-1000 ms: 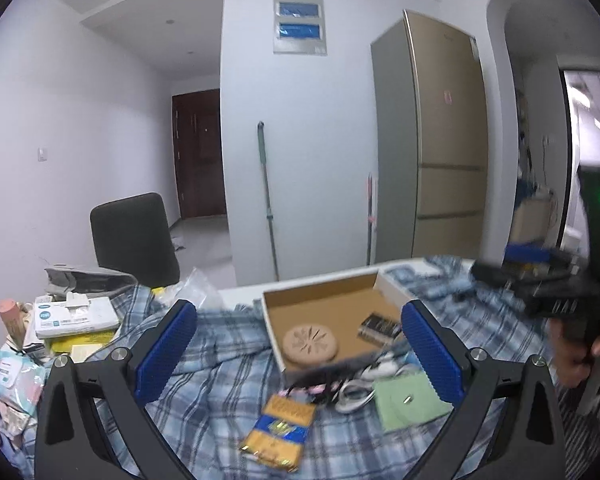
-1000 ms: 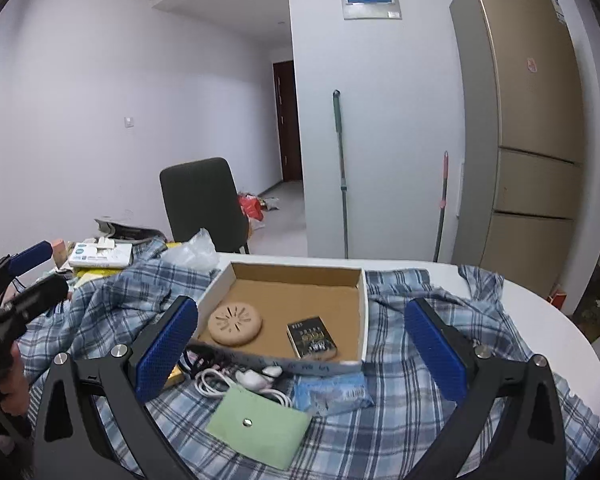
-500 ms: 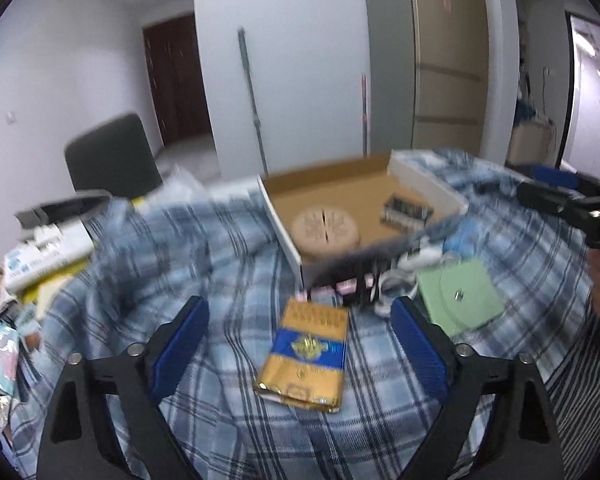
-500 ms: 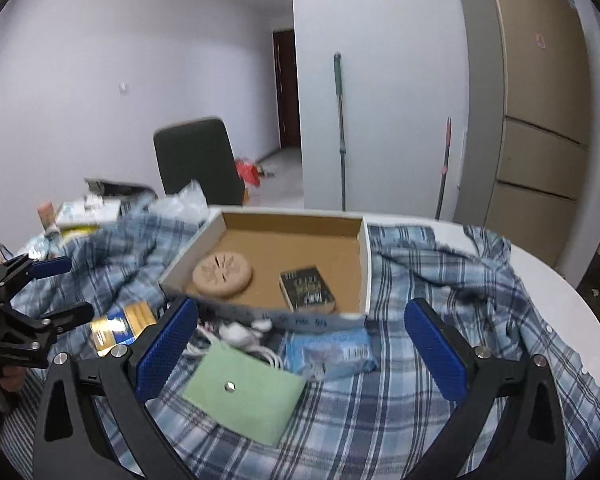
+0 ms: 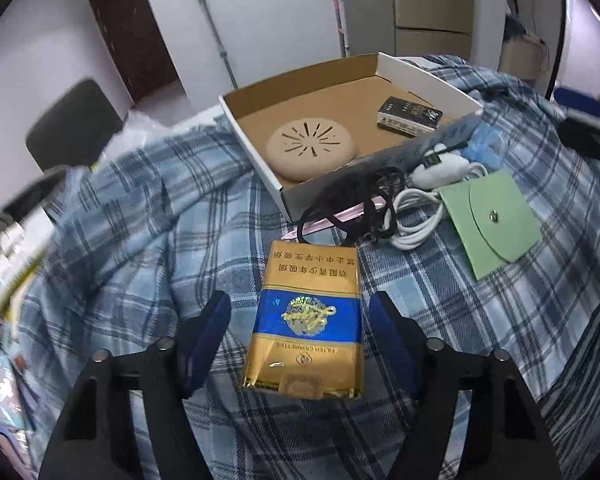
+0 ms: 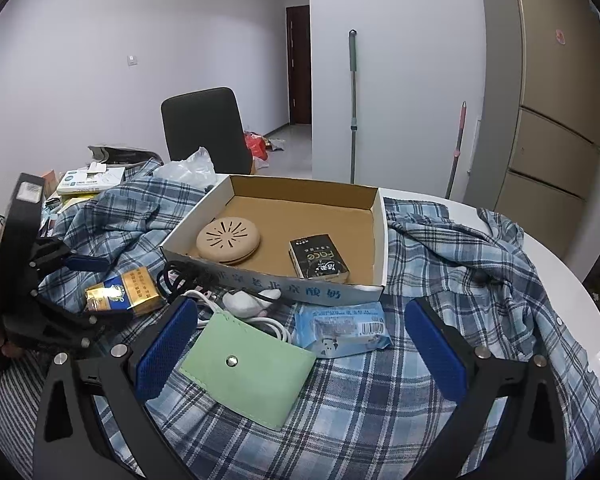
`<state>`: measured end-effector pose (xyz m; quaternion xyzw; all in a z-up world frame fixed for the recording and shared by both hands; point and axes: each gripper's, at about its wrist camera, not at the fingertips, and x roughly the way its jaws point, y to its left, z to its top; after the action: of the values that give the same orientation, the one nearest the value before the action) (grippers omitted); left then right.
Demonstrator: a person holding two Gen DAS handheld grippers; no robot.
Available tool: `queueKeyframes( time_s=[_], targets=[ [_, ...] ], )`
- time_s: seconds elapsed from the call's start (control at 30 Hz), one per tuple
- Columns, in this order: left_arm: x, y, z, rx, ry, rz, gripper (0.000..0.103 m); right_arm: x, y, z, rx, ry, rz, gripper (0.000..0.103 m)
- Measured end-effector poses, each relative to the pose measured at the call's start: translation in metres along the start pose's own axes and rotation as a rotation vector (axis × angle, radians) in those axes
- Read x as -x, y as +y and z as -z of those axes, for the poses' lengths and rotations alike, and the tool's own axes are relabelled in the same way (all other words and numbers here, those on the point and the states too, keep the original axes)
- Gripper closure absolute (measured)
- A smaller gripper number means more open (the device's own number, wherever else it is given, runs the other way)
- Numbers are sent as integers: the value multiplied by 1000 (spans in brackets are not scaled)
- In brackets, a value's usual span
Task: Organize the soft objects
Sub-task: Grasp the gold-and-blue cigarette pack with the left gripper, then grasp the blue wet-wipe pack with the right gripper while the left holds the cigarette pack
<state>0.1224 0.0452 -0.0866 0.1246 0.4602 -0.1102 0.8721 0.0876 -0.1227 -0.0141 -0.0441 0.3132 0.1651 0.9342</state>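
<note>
We have the left gripper (image 5: 300, 320) lowered over the gold-and-blue foil-wrapped cigarette pack (image 5: 306, 322), which lies flat on the blue plaid shirt (image 5: 140, 240) spread across the surface, just in front of the shallow white cardboard box (image 5: 260, 172). Its jaws are closing with the pack between them, but the blue pads do not seem to press its sides yet. To do this well, we judge that we should keep the pads level with the pack's long edges, low enough to catch the sides without pinching a fold of shirt cloth, and squeeze gently, since the soft pack will likely dent. The tangle of black cord (image 5: 352, 200) touching the pack's far end may drag along, so we would lift straight up. Our right gripper (image 6: 300, 344) hangs with jaws wide and empty above the pale green snap-button pouch (image 6: 248, 368) and the light blue plastic packet (image 6: 340, 328), which both lie near the box's front wall.
</note>
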Motion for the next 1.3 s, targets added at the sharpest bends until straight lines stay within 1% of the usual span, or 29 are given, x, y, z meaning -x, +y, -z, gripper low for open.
queueKeyframes(
  time_s=[0.07, 0.2, 0.3, 0.4, 0.43, 0.5, 0.57, 0.73, 0.83, 0.97, 1.07, 1.17, 1.3],
  targets=[
    [-2, 4, -1, 15, 11, 20, 32, 0, 0, -1, 2, 0, 0, 0],
    [-2, 1, -3, -6, 17, 17, 33, -2, 0, -1, 8, 5, -1, 0],
    [-7, -5, -2, -41, 38, 6, 33, -3, 1, 0, 10, 13, -3, 0],
    [-13, -5, -1, -37, 65, 13, 33, -3, 2, 1, 16, 15, -4, 0],
    [-16, -3, -1, -25, 73, 19, 36, -4, 2, 1, 18, 16, -4, 0],
    [-17, -1, 0, -10, 67, 14, 46, -4, 3, 1, 21, 18, -5, 0],
    [-10, 1, 0, -3, 37, 30, 48, -4, 2, 1, 23, 19, -8, 0],
    [29, -10, -6, -7, -94, 12, 49, -3, 1, 0, 19, 15, -11, 0],
    [53, -23, -11, 10, -175, 29, 49, -1, -2, -1, 8, 10, -14, 1],
    [75, -42, -15, 45, -291, 48, 49, 0, -7, -3, -5, 8, -25, 7],
    [86, -56, -14, 74, -383, 48, 49, 0, -11, -4, -18, 9, -15, 12],
    [86, -62, -23, 101, -420, 39, 49, -2, -18, -5, -38, 16, 10, 15],
    [82, -60, -37, 167, -447, 33, 49, -6, -31, -7, -73, 29, 31, 16]
  ],
)
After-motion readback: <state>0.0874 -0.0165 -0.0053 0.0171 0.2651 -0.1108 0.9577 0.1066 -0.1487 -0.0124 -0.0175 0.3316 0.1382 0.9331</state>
